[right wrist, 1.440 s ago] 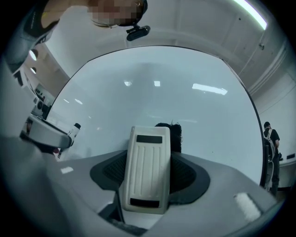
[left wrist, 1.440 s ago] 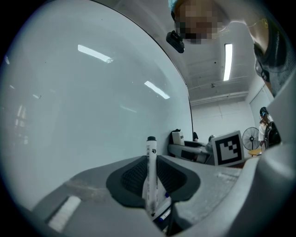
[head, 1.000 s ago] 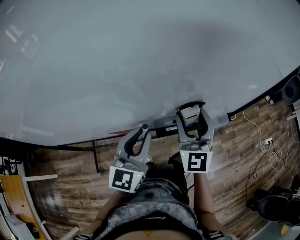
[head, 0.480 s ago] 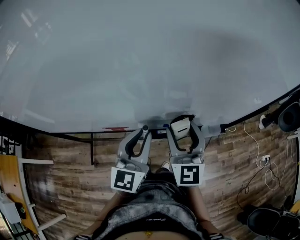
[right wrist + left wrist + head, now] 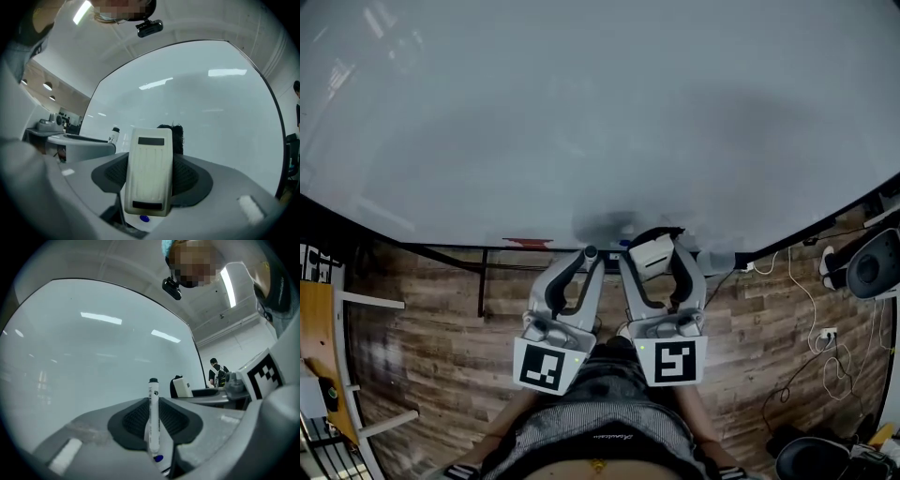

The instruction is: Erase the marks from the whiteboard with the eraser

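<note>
The whiteboard fills the upper head view; it looks wiped, with only a faint grey smudge near its lower edge. My right gripper is shut on a white eraser with black felt, held just below that edge. In the right gripper view the eraser stands upright between the pads, facing the whiteboard. My left gripper is shut on a white marker with a black cap, pointing up beside the whiteboard.
A red object lies on the board's ledge. Below are the wooden floor, the board's black stand, cables and a round black device at right. A yellow board leans at left. A person stands far off.
The right gripper with the eraser has drifted left along the board's lower edge, closer to the left gripper. The head view has swung, so the board's edge sits lower.
</note>
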`<state>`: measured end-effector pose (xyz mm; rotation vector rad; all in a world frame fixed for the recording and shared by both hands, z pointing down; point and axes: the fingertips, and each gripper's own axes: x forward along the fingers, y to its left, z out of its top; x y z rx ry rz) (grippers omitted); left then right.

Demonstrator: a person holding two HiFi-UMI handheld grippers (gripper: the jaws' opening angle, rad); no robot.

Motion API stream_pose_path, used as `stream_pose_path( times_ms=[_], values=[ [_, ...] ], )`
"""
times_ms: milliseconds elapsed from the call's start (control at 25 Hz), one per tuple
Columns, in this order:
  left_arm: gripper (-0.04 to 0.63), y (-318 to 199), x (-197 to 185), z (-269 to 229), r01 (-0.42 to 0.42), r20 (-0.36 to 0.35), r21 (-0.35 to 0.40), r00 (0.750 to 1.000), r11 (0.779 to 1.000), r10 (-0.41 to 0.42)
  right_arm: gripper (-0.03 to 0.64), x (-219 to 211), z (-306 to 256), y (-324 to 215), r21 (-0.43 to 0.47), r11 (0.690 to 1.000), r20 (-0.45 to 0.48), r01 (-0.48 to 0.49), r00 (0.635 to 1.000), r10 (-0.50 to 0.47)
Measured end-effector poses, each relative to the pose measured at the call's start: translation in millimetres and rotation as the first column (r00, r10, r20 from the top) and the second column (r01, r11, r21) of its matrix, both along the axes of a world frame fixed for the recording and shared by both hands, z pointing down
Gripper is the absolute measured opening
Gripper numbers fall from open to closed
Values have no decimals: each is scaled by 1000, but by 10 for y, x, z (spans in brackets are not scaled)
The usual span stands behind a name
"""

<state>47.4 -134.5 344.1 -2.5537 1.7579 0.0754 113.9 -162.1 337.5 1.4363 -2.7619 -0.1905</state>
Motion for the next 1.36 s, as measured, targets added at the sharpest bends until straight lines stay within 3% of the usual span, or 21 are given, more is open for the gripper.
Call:
stream_pose_path(
  times_ms=[640, 1360],
  values=[
    [71, 200, 224, 17, 50, -2, -4, 999, 999, -50, 259, 239, -50, 242, 6, 999, 37, 42, 998, -42],
    [71, 199, 350, 44, 32, 0, -10, 999, 999, -32, 259, 337, -18, 276, -7, 999, 22, 38, 999, -38]
  ],
)
